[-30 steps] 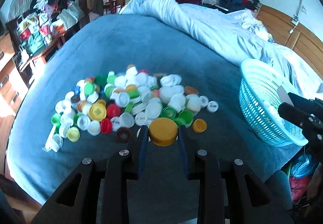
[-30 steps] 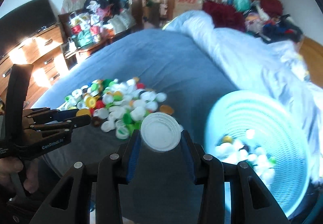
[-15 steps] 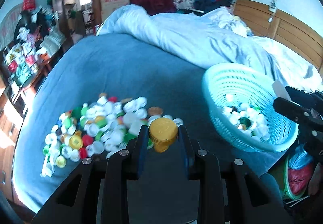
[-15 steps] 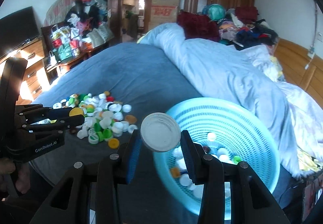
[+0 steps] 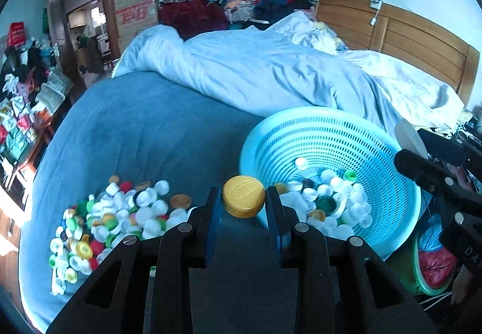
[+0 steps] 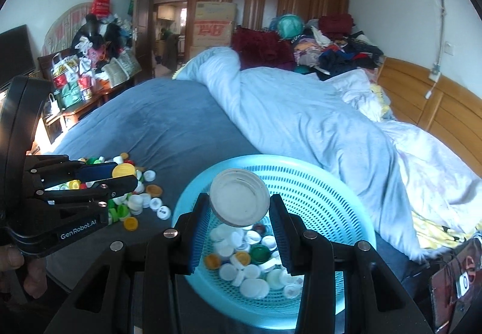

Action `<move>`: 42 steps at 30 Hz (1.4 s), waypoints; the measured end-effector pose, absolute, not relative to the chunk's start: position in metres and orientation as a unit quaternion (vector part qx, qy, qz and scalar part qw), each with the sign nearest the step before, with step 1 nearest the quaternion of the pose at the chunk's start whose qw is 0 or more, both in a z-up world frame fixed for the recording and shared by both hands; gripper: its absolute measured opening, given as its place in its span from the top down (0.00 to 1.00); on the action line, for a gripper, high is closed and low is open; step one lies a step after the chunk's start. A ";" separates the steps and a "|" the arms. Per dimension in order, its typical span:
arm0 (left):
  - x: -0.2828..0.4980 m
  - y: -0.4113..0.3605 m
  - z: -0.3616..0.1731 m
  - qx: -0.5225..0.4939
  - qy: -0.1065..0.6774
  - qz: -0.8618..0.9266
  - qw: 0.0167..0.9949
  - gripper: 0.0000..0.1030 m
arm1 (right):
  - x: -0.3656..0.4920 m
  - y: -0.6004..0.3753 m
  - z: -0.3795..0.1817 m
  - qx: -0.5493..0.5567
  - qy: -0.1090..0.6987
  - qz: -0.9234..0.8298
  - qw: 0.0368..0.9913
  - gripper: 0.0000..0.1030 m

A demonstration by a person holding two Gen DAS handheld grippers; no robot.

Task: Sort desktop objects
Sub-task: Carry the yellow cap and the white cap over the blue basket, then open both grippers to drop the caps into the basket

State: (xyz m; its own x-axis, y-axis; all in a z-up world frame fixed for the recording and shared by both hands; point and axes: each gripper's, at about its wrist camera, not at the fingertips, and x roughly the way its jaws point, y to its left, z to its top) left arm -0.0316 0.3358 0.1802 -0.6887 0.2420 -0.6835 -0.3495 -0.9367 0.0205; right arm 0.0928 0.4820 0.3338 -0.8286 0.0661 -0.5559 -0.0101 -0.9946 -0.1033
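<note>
Directly beneath the right tool (image 6: 239, 210), which pinches a white lid (image 6: 239, 201), the blue basket (image 6: 331, 183) lies open; the left tool (image 5: 243, 207), clamped on a yellow cap (image 5: 244, 196), is held short of its rim.

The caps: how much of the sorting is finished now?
Done: many caps lie in the basket. In hand: the left gripper holds a yellow cap, and the right gripper holds a white cap above the basket. Left: a big pile on the bed.

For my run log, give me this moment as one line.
left gripper: shut on yellow cap | right gripper: shut on white lid, over basket | cap pile: on bed
</note>
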 end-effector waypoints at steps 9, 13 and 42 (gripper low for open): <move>-0.042 0.369 0.182 -0.368 0.087 0.908 0.178 0.76 | 0.096 0.503 0.332 -0.292 -0.033 0.955 0.038 0.57; -0.048 0.382 0.178 -0.379 0.090 0.902 0.184 0.76 | 0.092 0.513 0.330 -0.298 -0.027 0.953 0.043 0.57; -0.073 0.430 0.148 -0.461 0.101 0.851 0.230 0.76 | 0.076 0.547 0.301 -0.351 0.029 0.935 0.031 0.57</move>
